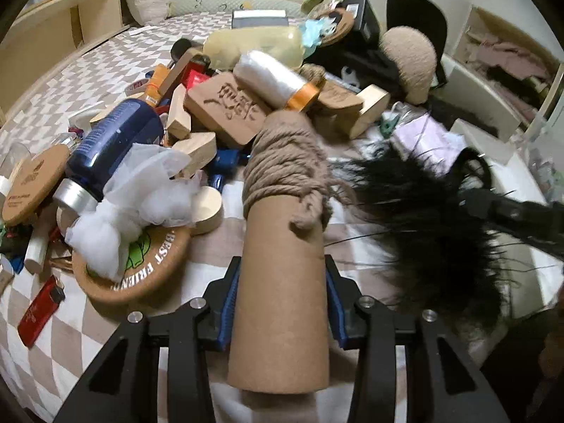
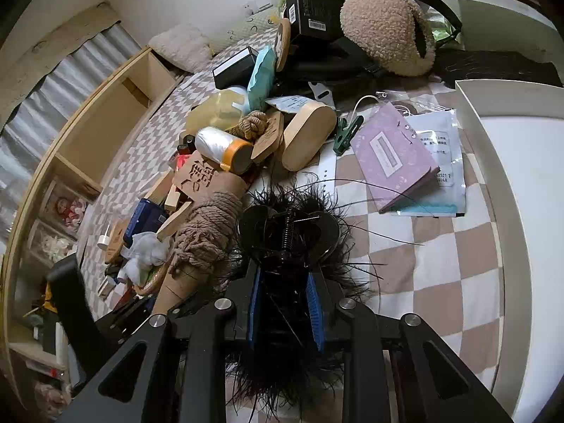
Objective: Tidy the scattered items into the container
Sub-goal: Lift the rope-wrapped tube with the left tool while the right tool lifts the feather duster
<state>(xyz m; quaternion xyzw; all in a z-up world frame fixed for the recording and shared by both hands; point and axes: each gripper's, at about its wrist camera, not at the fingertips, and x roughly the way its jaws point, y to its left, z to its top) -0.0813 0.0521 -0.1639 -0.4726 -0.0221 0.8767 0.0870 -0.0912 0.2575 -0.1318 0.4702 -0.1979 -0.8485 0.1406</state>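
bed [image 2: 440, 246] with checked cover carries everything, largest first: white container [image 2: 511, 162] sits at 3 o'clock in the right wrist view, inside hidden from here. the pile of scattered items [image 1: 197, 105] spreads from 9 to 12 o'clock in the left view, blue bottle [image 1: 109, 144], carved wooden block [image 1: 229, 109], plastic film roll [image 1: 271, 77], cork coaster [image 1: 141, 268], red lighter [image 1: 38, 310] all still out on the bed. left gripper [image 1: 282, 303] has its jaws clamped on the cardboard tube of a twine spool [image 1: 282, 211], held off the bed, pointing to 12. right gripper [image 2: 285, 303] has its jaws clamped on a black feathery hair clip [image 2: 287, 232], just beside the spool. judgement: both look mid carry toward the container. to do it well, swing each toward 3 o'clock, keep them apart so feathers don't snag the twine, clear the rim before letting go, lower in, don't drop from high.
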